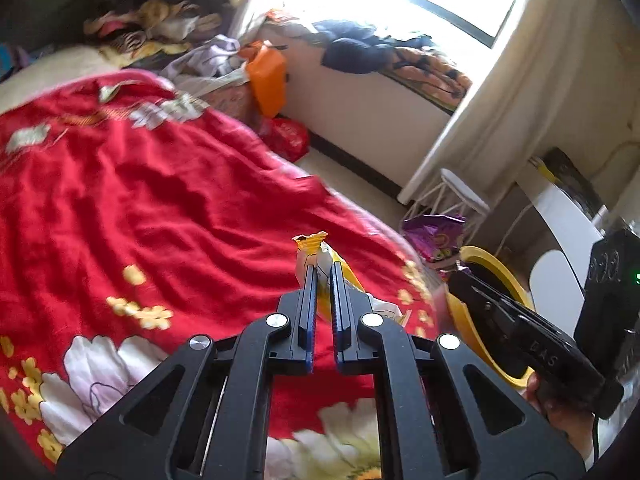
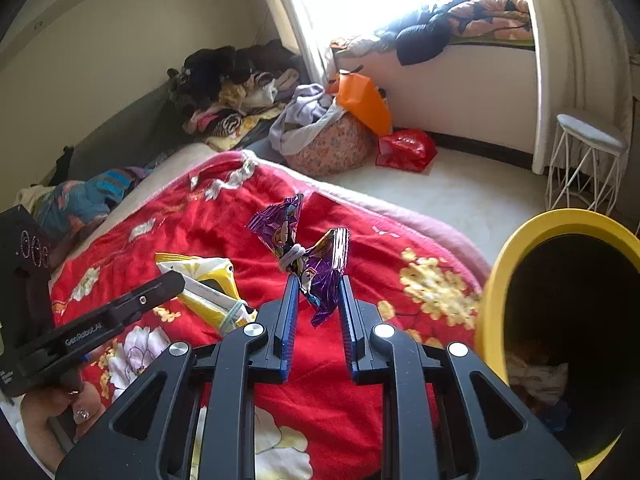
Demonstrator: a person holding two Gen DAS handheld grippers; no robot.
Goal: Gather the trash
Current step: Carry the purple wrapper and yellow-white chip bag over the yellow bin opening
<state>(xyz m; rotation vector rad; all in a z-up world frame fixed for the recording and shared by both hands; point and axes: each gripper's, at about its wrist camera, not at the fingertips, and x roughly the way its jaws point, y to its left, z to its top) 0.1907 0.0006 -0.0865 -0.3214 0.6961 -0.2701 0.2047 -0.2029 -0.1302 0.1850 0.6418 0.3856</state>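
My left gripper [image 1: 323, 270] is shut on a yellow and white snack wrapper [image 1: 310, 242], which sticks up past its fingertips above the red flowered blanket [image 1: 140, 200]. In the right wrist view the same wrapper [image 2: 208, 276] hangs from the left gripper [image 2: 178, 280] at the left. My right gripper [image 2: 319, 292] is shut on a crumpled purple foil wrapper [image 2: 320, 268], held above the blanket [image 2: 200, 232]. A yellow bin [image 2: 532, 224] lies tilted just right of it, its dark mouth facing me with some trash inside. The left wrist view shows the purple wrapper [image 1: 432, 236] by the bin's rim [image 1: 500, 268].
A white wire stool [image 2: 592, 132] stands on the pale floor by the curtain. A red bag [image 2: 404, 148], an orange bag [image 2: 362, 102] and a full laundry sack [image 2: 328, 144] sit past the bed's far corner. Clothes are piled by the wall [image 2: 240, 92] and on the window ledge [image 2: 460, 24].
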